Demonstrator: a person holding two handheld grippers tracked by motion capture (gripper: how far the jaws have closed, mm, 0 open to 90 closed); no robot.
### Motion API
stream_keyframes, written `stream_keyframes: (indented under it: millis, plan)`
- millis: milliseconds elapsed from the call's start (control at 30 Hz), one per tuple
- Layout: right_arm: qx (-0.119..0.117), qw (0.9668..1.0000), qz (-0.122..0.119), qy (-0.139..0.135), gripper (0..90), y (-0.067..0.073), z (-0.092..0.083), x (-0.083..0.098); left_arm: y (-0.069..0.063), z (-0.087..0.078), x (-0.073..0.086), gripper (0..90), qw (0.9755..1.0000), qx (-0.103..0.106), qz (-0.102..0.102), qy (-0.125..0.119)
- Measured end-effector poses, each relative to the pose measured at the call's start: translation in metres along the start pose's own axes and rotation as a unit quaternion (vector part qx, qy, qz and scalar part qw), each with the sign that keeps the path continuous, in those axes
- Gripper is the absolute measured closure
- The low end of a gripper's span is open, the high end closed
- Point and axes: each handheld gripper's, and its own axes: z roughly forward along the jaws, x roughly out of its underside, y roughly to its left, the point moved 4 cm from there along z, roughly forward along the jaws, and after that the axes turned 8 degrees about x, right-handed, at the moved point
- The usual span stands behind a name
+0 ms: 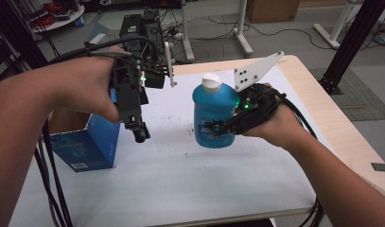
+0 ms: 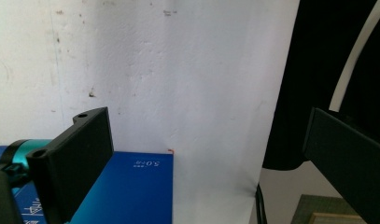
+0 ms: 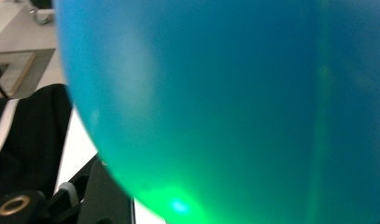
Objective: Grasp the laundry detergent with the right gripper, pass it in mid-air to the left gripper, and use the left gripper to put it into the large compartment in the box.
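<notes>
Above the white counter point(image 1: 180, 179), the right gripper's point(image 1: 214, 127) fingers clamp a blue bottle point(image 1: 213, 116), its label partly hidden; the left gripper's point(image 1: 139, 134) fingers point(image 2: 71, 163) gape wide above a blue box point(image 1: 88, 144).

Room light is dim and even in the high view. The blue bottle point(image 3: 215, 102) is blurred, out of focus, with green glare. The white surface point(image 2: 187, 84) appears bright, sharp.

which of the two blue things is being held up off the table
The blue bottle with the white cap, clamped in the right hand-held gripper. The blue box stands at the table's left edge.
</notes>
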Motion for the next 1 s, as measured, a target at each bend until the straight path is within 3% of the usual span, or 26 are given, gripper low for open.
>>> stream_keyframes:
  millis: [233,467,767,1000]
  plan:
    - [-0.033,0.9993,-0.018,0.005,46.3,0.023,0.019,-0.009,-0.011,-0.005,-0.006,1.7,0.9999,0.004,0.014,-0.003]
    - [-0.059,0.9981,-0.018,-0.007,46.3,0.037,0.036,-0.016,-0.018,-0.006,-0.012,1.7,0.9997,0.009,0.023,-0.008]
    - [-0.079,0.9965,-0.023,-0.013,46.3,0.048,0.054,-0.024,-0.022,-0.005,-0.018,1.7,0.9997,0.02,0.017,0.001]
    - [-0.085,0.996,-0.025,-0.012,46.4,0.052,0.063,-0.033,-0.024,-0.001,-0.025,1.7,0.9994,0.024,0.025,0.008]
